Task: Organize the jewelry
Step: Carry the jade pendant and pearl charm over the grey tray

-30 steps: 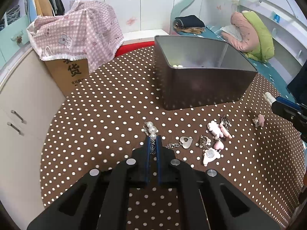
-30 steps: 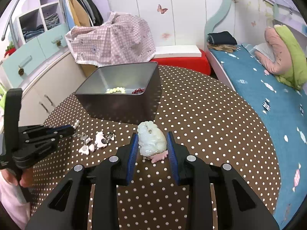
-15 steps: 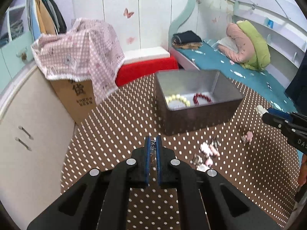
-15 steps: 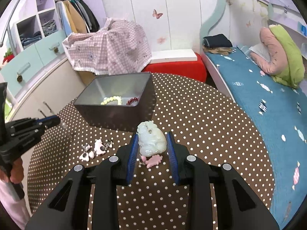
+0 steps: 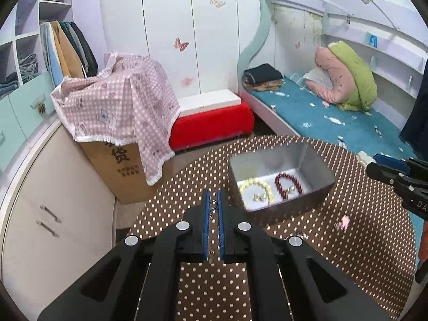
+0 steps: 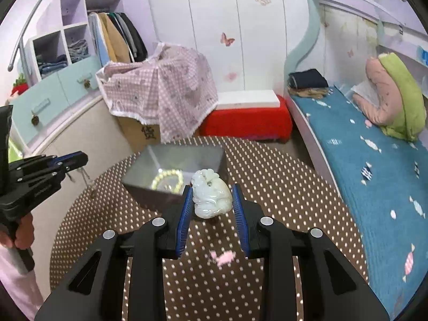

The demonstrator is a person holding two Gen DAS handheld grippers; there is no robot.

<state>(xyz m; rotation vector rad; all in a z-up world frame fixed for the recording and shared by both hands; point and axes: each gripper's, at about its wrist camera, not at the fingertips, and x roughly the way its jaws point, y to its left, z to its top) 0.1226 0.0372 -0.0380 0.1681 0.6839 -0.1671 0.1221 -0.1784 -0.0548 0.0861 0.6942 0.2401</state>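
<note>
Left wrist view: a thin chain (image 5: pixel 213 208) is pinched in the nearly closed jaws of the left gripper (image 5: pixel 213 196), raised beside the metal box (image 5: pixel 318 182). A jade pendant (image 6: pixel 211 197) is clamped by the right gripper (image 6: pixel 212 194). Each piece should be centred over the box and lowered before release, so the dangling chain isn't snagged on the rim.

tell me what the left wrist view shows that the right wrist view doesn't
Only the left wrist view: a dark red bead bracelet inside the grey metal box, and a thin silver chain pinched in the left hand-held gripper. Only the right: a pale green carved jade pendant clamped in the right hand-held gripper. Both: the box, its cream bead bracelet, and the brown polka-dot tablecloth.
</note>
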